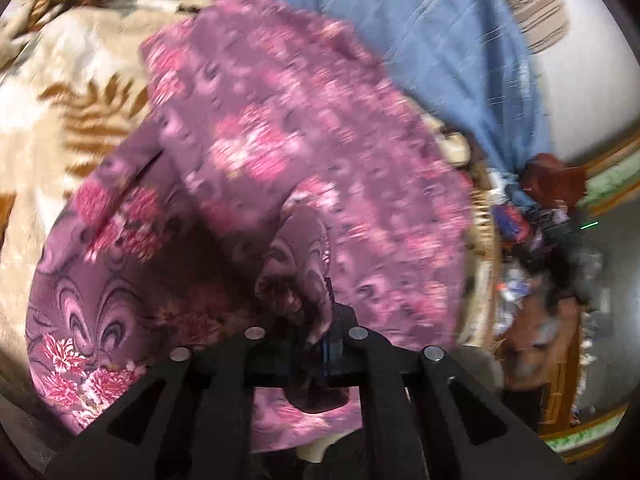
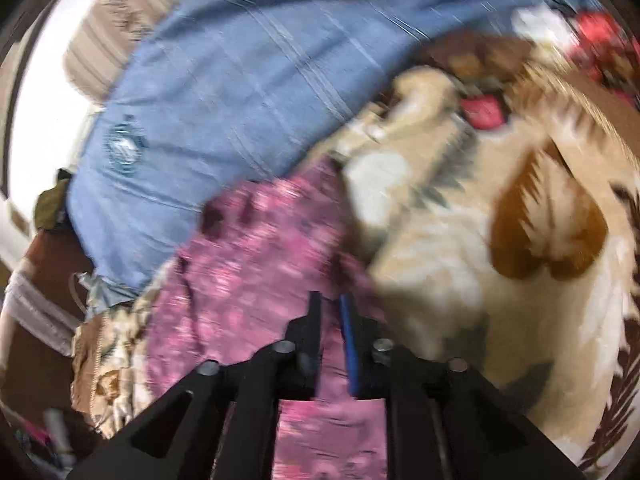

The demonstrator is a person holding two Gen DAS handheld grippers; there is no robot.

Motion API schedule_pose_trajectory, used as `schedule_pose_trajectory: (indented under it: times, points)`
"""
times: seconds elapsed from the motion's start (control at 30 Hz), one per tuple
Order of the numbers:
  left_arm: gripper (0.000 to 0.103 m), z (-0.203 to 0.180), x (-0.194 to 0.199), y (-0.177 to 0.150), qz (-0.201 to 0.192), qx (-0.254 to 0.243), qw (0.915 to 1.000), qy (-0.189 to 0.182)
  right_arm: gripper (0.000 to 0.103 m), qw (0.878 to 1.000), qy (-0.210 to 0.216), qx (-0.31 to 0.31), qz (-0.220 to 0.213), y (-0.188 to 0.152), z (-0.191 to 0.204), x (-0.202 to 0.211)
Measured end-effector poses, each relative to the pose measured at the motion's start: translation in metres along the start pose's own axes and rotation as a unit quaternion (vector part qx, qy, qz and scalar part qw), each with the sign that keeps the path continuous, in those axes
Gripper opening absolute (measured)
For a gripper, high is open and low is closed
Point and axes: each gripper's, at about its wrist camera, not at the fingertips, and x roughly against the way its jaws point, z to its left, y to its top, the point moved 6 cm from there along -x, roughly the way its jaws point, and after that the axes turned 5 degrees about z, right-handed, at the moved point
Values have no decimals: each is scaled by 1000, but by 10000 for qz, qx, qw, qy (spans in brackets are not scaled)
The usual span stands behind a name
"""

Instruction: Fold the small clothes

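We saw the left gripper (image 1: 316, 312) clenched on a bunched fold of the purple floral garment (image 1: 280, 152), the cloth pinched between its black fingers and draping away ahead of it and to its left. Beneath the garment, further to the left of that gripper, lay the beige blanket (image 1: 60, 120) with brown leaf shapes. Beyond the garment, ahead and to the right, stretched a blue striped cloth (image 1: 420, 40).

We saw the right gripper (image 2: 330, 320) released, its two fingers standing apart with a clear gap between them. The same garment (image 2: 260, 260) lay under and just ahead of it, running off to its left; we could not tell whether the fingertips touched the cloth, since the view was blurred. To its right spread the blanket (image 2: 460, 240), and ahead to the left the blue cloth (image 2: 240, 80).
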Motion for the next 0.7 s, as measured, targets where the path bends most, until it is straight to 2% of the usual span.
schedule_pose_trajectory:
  times: [0.03, 0.07, 0.17, 0.2, 0.27, 0.3, 0.33, 0.4, 0.47, 0.53, 0.57, 0.6, 0.63, 0.67, 0.7]
  points:
    - [7, 0, -1, 1, -2, 52, 10000, -62, 61, 9995, 62, 291, 47, 11, 21, 2]
    - [7, 0, -2, 1, -18, 88, 9998, -159, 80, 9987, 3, 480, 168, 19, 33, -2]
    - [7, 1, 0, 1, -129, 88, 9996, -235, 81, 9952, -368, 619, 664, 58, 54, -41]
    - [7, 3, 2, 0, -178, 80, 9995, -261, 77, 9936, -455, 574, 864, 68, 55, -61]
    - [7, 3, 5, 0, -245, 40, 9992, -313, 70, 9865, -993, 389, 1245, 83, 45, -109]
    - [7, 1, 4, 0, -251, 13, 9992, -324, 56, 9803, -1329, 380, 1409, 85, 39, -131]
    - [7, 1, 4, 0, -239, 3, 9992, -321, 51, 9748, -1559, 427, 1536, 84, 35, -146]
    - [7, 1, -1, 1, -192, -19, 9996, -219, 49, 9543, -2313, 428, 1846, 80, 19, -175]
    - [7, 3, -6, 1, -135, -23, 9999, -49, 49, 9456, -2557, 337, 1984, 75, 7, -189]
    - [7, 2, -9, 1, -58, -60, 10000, 1, 43, 9362, -2866, 422, 1990, 74, -2, -198]
    - [7, 1, -8, 0, -75, -86, 9999, -34, 34, 9334, -2958, 553, 1953, 75, -1, -198]
    - [6, -1, -1, 1, -177, -102, 9997, -161, 12, 9281, -3131, 724, 1879, 77, 1, -195]
    - [6, -4, 9, 1, -322, -112, 9989, -325, 5, 9301, -3120, 722, 1800, 80, 4, -188]
    - [6, -7, 23, 2, -553, -146, 9970, -522, 6, 9382, -2942, 654, 1703, 84, 8, -180]
    - [6, -10, 41, 3, -869, -267, 9943, -564, 6, 9448, -2791, 608, 1602, 88, 13, -171]
